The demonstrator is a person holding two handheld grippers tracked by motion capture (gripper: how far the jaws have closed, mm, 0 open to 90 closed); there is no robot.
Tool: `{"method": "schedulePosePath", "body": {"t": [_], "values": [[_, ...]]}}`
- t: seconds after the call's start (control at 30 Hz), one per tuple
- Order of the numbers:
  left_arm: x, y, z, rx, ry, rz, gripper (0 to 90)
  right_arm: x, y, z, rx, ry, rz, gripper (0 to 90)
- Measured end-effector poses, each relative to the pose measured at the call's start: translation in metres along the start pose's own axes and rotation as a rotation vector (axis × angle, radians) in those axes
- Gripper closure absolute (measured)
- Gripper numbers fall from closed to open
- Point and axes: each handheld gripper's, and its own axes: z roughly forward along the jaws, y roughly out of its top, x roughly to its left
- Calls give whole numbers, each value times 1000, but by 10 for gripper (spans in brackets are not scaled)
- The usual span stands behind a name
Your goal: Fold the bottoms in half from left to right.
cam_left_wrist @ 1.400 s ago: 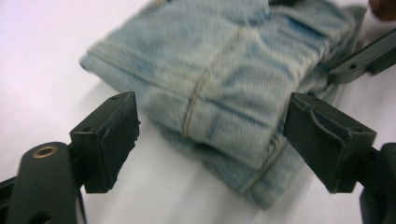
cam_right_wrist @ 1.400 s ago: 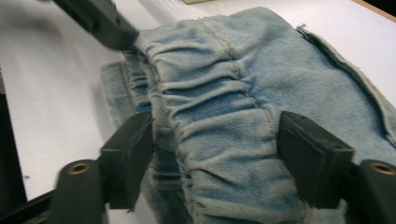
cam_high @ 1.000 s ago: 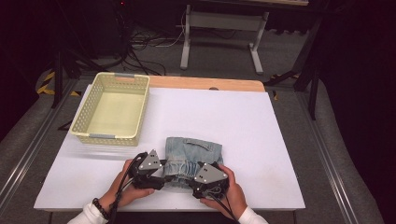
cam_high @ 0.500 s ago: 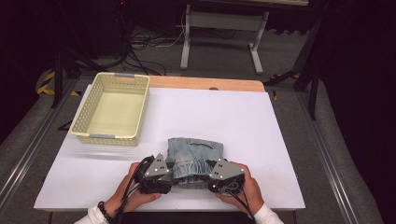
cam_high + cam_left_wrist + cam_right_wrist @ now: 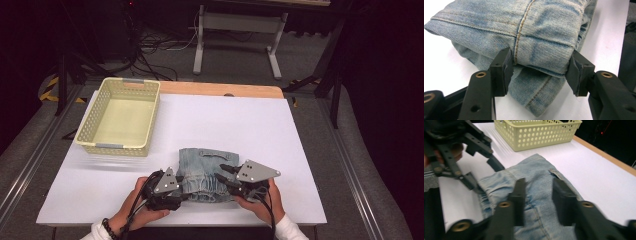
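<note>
A dark room with cables and a metal stand on the floor lies behind a white table top [image 5: 260,125] whose wooden edge shows at twelve o'clock. In the high view, an empty pale-yellow basket [image 5: 120,116] sits toward ten o'clock, and the folded jeans [image 5: 206,172] lie near the six o'clock edge, well apart from the basket. The left gripper [image 5: 181,196] meets the denim at its seven o'clock corner, and the right gripper [image 5: 223,172] hangs over its four o'clock side. In the left gripper view, the jaws stand about half apart and press from both sides on a thick folded edge of the jeans [image 5: 529,35], so this corner looks firmly pinched. In the right gripper view, which is somewhat blurred, the right gripper [image 5: 538,192] has just been closing its jaws; they hover a little above the denim [image 5: 536,182] with a narrow gap and nothing caught between them, while the basket [image 5: 536,132] stands at twelve o'clock and the other gripper [image 5: 484,175] bites the cloth at nine o'clock. As a judgement, the folding seems largely done; what remains is a second grip, then lifting the bundle into the basket.
</note>
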Motion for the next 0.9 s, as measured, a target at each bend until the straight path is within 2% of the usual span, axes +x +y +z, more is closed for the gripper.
{"method": "schedulePosePath", "body": {"t": [0.1, 0.23, 0.33, 0.43, 0.5, 0.57, 0.67, 0.73, 0.8, 0.9], "values": [[0, -2, -2, 2, 1, 1, 447, -3, 1, 16, 8, 21, 21, 796], [2, -6, -9, -12, -9, -9, 452, 6, -1, 37, 62, 50, -44, 826], [4, -8, -18, -34, 9, -15, 413, 10, -10, 49, 109, 75, -36, 856], [10, -10, -28, -62, 50, -40, 389, 14, -14, 51, 130, 78, -55, 866], [15, -9, -31, -87, 77, -71, 338, 15, -17, 53, 141, 79, -58, 873], [19, -7, -31, -116, 83, -96, 303, 18, -22, 56, 144, 73, -53, 883], [26, 1, -25, -143, 106, -135, 233, 21, -22, 56, 152, 56, -63, 889], [30, 8, -18, -151, 103, -150, 194, 21, -22, 56, 155, 55, -67, 889], [33, 13, -10, -137, 128, -166, 181, 22, -22, 56, 154, 50, -74, 889], [42, 18, 7, -111, 181, -215, 164, 23, -23, 56, 151, 42, -82, 889]]}}
